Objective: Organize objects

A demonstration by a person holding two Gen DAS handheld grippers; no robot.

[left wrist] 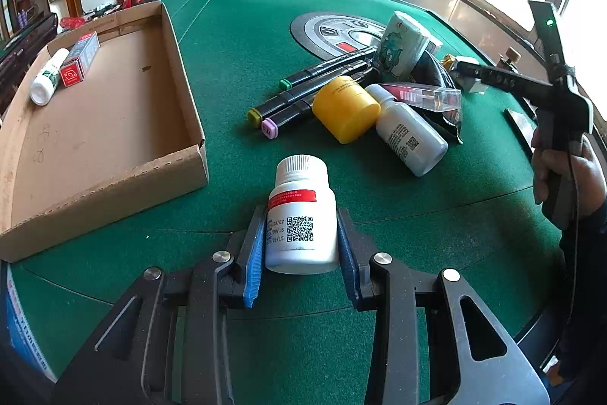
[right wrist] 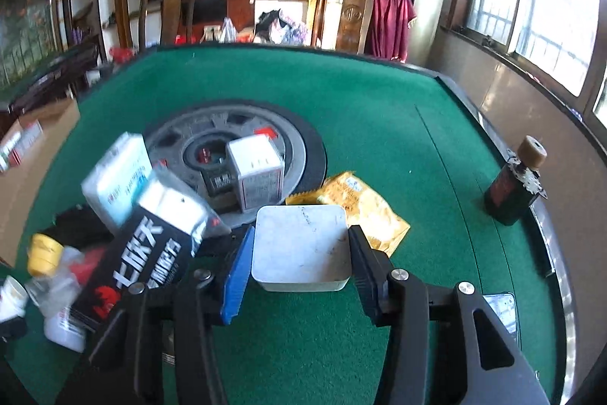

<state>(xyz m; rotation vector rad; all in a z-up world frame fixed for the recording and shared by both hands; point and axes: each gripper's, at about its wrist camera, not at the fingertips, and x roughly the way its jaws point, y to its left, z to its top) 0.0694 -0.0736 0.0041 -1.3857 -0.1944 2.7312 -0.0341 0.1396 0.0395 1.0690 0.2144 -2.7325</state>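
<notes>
Left wrist view, largest item first: the green felt tabletop [left wrist: 242, 37] carries a shallow cardboard tray [left wrist: 110, 124] at its left side. Only two items lie in the tray, at its far corner: a small white bottle [left wrist: 47, 78] and a red-ended carton [left wrist: 79, 61], side by side. Most of the tray floor is bare.

A loose heap remains on the felt, well apart from the tray: three black markers [left wrist: 303, 90], a yellow jar [left wrist: 347, 109] on its side, a white bottle with a printed code [left wrist: 413, 135], a clear-cased red item [left wrist: 421, 93] and a patterned tissue pack [left wrist: 402, 44].

The left hand-held gripper [left wrist: 301, 245] is clenched on a white pill bottle [left wrist: 301, 215], blue pads pressing both flanks, on the near felt just beside the tray's corner.

Right wrist view: the right hand-held gripper [right wrist: 301, 257] has a white square box [right wrist: 301, 245] between its jaws, both pads against its sides, so it appears grasped. A yellow snack packet [right wrist: 360, 207] lies just behind it, and a dark bottle with a cork-coloured cap [right wrist: 516, 181] stands near the table's edge.

Assessment: sorting is at an early stage. Two items are stowed, two are in hand, and the bulk of the heap is still to be moved.
</notes>
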